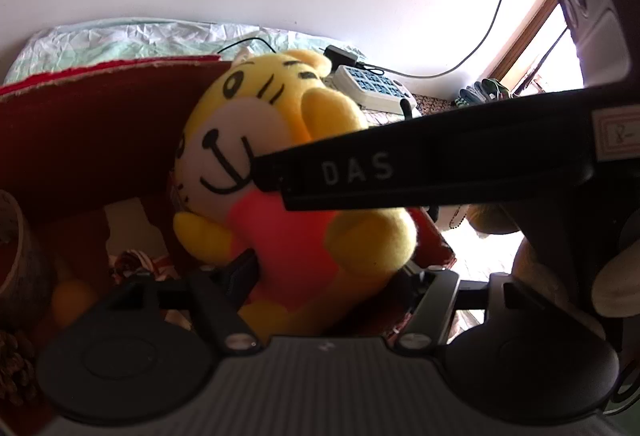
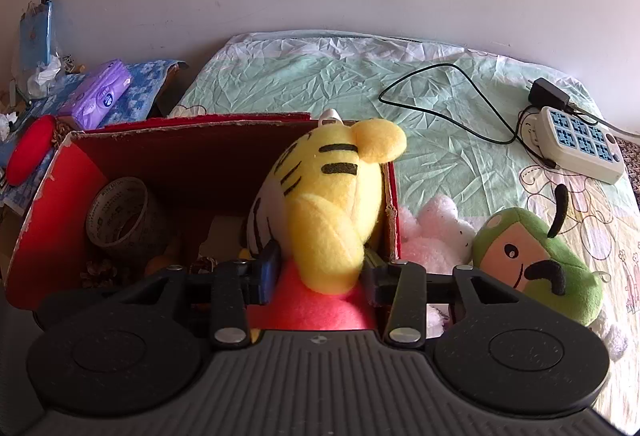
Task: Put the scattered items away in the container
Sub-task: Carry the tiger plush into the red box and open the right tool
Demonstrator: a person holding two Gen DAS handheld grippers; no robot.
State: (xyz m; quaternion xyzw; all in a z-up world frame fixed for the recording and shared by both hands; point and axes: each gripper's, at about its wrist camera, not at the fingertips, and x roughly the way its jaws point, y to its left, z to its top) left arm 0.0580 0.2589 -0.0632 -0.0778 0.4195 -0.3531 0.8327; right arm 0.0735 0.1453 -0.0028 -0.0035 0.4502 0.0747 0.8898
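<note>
The yellow tiger plush (image 2: 328, 204) is seen between the fingers of both the left tool (image 1: 320, 272) and right tool (image 2: 320, 268), over the red box (image 2: 192, 152). Whether either tool pinches it cannot be told. A tape roll (image 2: 124, 220) lies inside the box at nine o'clock.

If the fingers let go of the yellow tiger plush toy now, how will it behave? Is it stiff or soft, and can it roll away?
The yellow tiger plush toy looks soft and stuffed, so it would probably squash and sag, not stay stiff. It seems light for its size. It hangs over the red cardboard box beside the tape roll, so it would likely drop in and settle, not roll.
</note>
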